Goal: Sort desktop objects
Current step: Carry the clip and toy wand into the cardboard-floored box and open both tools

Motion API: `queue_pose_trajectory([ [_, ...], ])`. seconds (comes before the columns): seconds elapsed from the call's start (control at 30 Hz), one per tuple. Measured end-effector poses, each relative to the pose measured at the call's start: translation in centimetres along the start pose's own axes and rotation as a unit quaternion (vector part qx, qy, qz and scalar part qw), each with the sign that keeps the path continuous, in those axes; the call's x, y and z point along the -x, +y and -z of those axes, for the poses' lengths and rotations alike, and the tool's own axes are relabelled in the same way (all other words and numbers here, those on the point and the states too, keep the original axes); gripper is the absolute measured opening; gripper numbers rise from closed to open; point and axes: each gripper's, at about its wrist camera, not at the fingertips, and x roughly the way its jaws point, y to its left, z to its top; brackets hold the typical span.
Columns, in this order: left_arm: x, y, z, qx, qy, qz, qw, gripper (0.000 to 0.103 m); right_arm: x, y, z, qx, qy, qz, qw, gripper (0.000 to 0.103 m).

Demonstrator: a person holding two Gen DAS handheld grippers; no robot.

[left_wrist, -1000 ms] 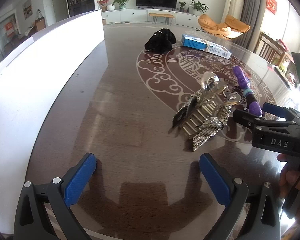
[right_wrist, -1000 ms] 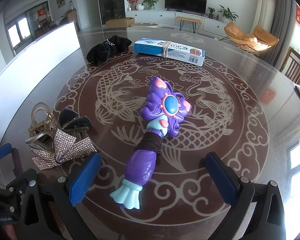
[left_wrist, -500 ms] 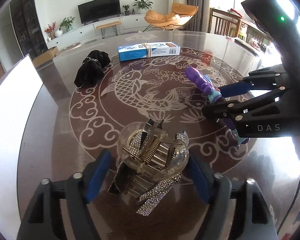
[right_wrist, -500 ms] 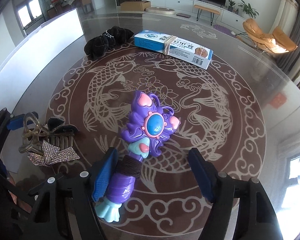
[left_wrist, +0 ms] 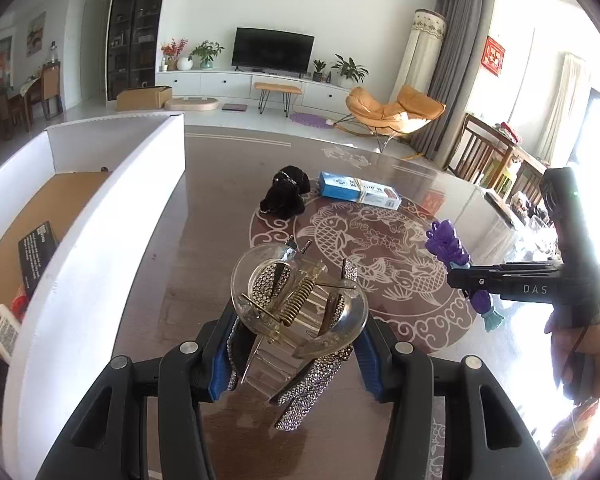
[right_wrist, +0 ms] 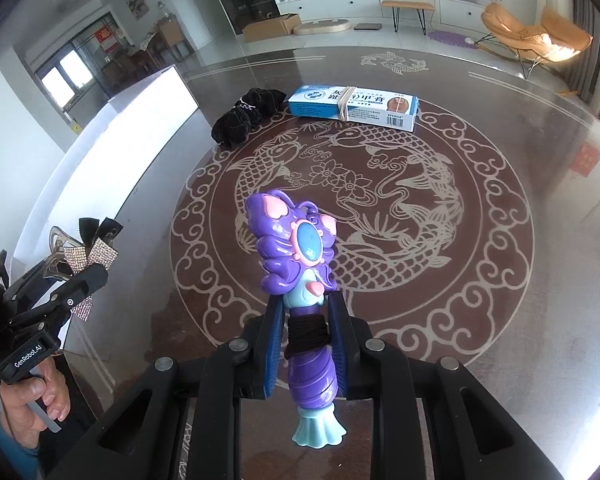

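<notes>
Left wrist view. Your left gripper (left_wrist: 296,354) is clamped on the rhinestone hair claw (left_wrist: 298,312), blue pads pressing its two flanks; the claw stands up between the fingers with its spring facing the lens, raised off the table (left_wrist: 204,248). White storage box (left_wrist: 100,200) at 9 to 10 o'clock, its wall just beside the gripper's left finger. Black scrunchie (left_wrist: 286,196) at 12 o'clock, blue carton (left_wrist: 358,192) just right of it, both well apart from the claw. Your right gripper (left_wrist: 480,280) at 3 o'clock, carrying the purple toy wand (left_wrist: 454,256).

Right wrist view. Your right gripper (right_wrist: 306,344) is closed on the purple toy wand (right_wrist: 296,256) at its thread-wound handle; the head points to 12 o'clock, the teal tail to 6. Black scrunchie (right_wrist: 248,116) at 11 o'clock, blue carton (right_wrist: 354,108) at 12. Your left gripper (right_wrist: 66,280) and the hair claw (right_wrist: 86,250) at 9 o'clock.
</notes>
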Motion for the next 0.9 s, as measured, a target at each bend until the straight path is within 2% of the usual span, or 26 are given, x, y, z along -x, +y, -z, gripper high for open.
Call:
queue_pose_trajectory([
  [0.1, 4.2, 3.5, -1.5, 0.021, -0.029, -0.017, 0.9992, 0.051, 1.4, 3.9, -2.2, 0.022, -0.020, -0.027, 0.999, 0.023],
  [0.23, 8.0, 10.0, -2.8, 0.051, -0.044, -0.069, 0.9954, 0.051, 1.8, 11.8, -5.7, 0.052, -0.043, -0.087, 0.994, 0.023],
  [0.37, 9.8, 18.0, -2.8, 0.101, -0.024, -0.130, 0.9860, 0.051, 1.3, 22.2, -7.8, 0.093, -0.051, -0.172, 0.979, 0.023],
  [0.47, 9.8, 22.9, -1.7, 0.131, 0.008, -0.179, 0.9750, 0.051, 0.0, 29.9, -7.7, 0.131, -0.048, -0.223, 0.965, 0.023],
  [0.53, 9.3, 25.2, -0.7, 0.143, 0.028, -0.200, 0.9688, 0.051, -1.7, 34.3, -6.9, 0.158, -0.040, -0.233, 0.959, 0.023],
  [0.63, 8.1, 27.6, 0.8, 0.156, 0.057, -0.228, 0.9594, 0.052, -5.8, 39.0, -5.4, 0.185, -0.009, -0.227, 0.956, 0.023],
  [0.7, 7.6, 28.9, 1.7, 0.174, 0.074, -0.249, 0.9498, 0.055, -8.9, 40.7, -4.4, 0.195, 0.020, -0.210, 0.958, 0.023],
  [0.73, 7.4, 29.3, 2.1, 0.183, 0.081, -0.253, 0.9466, 0.062, -10.0, 41.3, -4.0, 0.197, 0.031, -0.194, 0.960, 0.025],
  [0.8, 7.8, 29.6, 2.5, 0.194, 0.068, -0.252, 0.9457, 0.068, -11.1, 41.4, -3.3, 0.196, 0.038, -0.180, 0.963, 0.036],
  [0.87, 8.6, 29.0, 2.5, 0.192, 0.045, -0.262, 0.9446, 0.085, -10.2, 40.2, -2.6, 0.187, 0.012, -0.185, 0.965, 0.071],
  [0.9, 9.1, 28.3, 2.4, 0.188, 0.033, -0.267, 0.9445, 0.086, -9.3, 39.5, -2.3, 0.185, -0.008, -0.184, 0.965, 0.076],
])
